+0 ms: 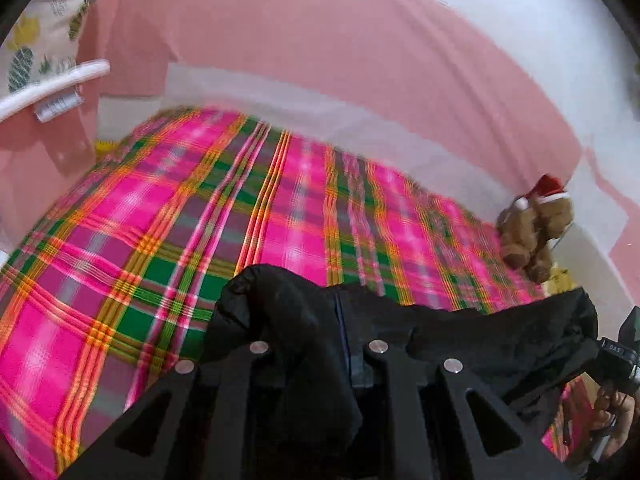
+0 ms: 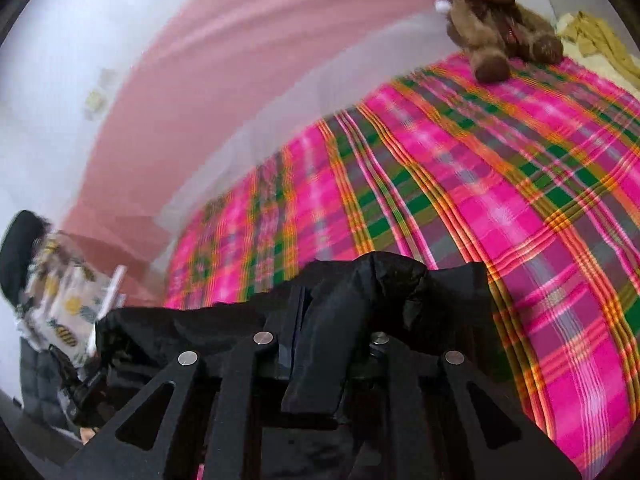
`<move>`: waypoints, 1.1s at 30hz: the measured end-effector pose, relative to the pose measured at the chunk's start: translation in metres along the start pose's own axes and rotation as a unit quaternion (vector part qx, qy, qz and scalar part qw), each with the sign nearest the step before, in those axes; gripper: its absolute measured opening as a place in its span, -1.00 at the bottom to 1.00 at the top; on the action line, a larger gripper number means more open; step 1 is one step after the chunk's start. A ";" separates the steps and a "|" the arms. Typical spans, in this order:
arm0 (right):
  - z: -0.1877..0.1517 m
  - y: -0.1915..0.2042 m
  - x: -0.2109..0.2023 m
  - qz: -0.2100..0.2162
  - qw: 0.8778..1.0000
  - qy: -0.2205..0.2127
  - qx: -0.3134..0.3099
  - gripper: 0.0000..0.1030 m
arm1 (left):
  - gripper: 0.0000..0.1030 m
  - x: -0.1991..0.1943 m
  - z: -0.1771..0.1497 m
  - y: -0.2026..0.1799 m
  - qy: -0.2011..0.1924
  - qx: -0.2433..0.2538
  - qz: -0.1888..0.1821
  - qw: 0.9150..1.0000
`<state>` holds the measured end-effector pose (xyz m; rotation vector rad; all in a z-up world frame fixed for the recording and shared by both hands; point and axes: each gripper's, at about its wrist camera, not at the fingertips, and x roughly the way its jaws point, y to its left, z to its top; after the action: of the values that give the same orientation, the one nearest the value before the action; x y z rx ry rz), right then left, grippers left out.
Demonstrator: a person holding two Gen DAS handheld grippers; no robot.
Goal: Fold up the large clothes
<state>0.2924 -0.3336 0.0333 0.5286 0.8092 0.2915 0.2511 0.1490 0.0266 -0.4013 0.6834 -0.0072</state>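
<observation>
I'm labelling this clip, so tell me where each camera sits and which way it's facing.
Left wrist: sits on the left gripper, looks slightly down along its fingers across the plaid bedspread toward the pink wall; the right gripper and the hand holding it show at the right edge.
Right wrist: sits on the right gripper, facing the same way; the left gripper shows low left.
Shared: the black garment pinched by both grippers, the bedspread, the teddy bear, and the pineapple-print pillow.

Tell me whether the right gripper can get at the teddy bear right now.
Probably not: the right gripper is shut on the black garment, and the teddy bear sits at the plaid bedspread's far edge.
</observation>
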 end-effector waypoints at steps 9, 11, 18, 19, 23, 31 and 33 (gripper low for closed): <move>0.000 -0.042 0.085 -0.008 0.997 0.068 0.045 -0.61 | -0.53 0.062 -0.016 0.014 0.031 -0.006 0.003 0.999; 0.000 -0.045 0.085 0.003 0.996 0.073 0.052 -0.59 | -0.50 0.060 -0.013 0.013 0.035 -0.002 -0.001 0.999; 0.018 -0.048 0.055 0.084 0.989 0.083 0.093 -0.01 | 0.01 0.036 0.005 0.013 0.029 -0.015 -0.043 0.999; 0.022 -0.046 0.048 0.092 0.988 0.080 0.094 0.06 | 0.15 0.032 0.008 0.013 0.025 -0.018 -0.046 0.998; 0.037 -0.032 0.015 0.092 0.993 0.033 0.072 0.29 | 0.55 0.011 0.019 0.007 -0.006 -0.028 -0.059 0.998; 0.001 0.015 0.002 0.034 0.997 0.002 -0.076 0.29 | 0.68 -0.009 0.012 -0.007 -0.034 0.009 -0.042 0.999; -0.019 0.022 0.020 0.030 0.993 0.027 -0.108 0.29 | 0.68 0.000 -0.001 -0.017 -0.013 0.042 -0.049 0.998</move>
<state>0.2902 -0.3003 0.0227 0.3431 0.8048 0.4445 0.2531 0.1327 0.0324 -0.3532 0.6347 -0.1223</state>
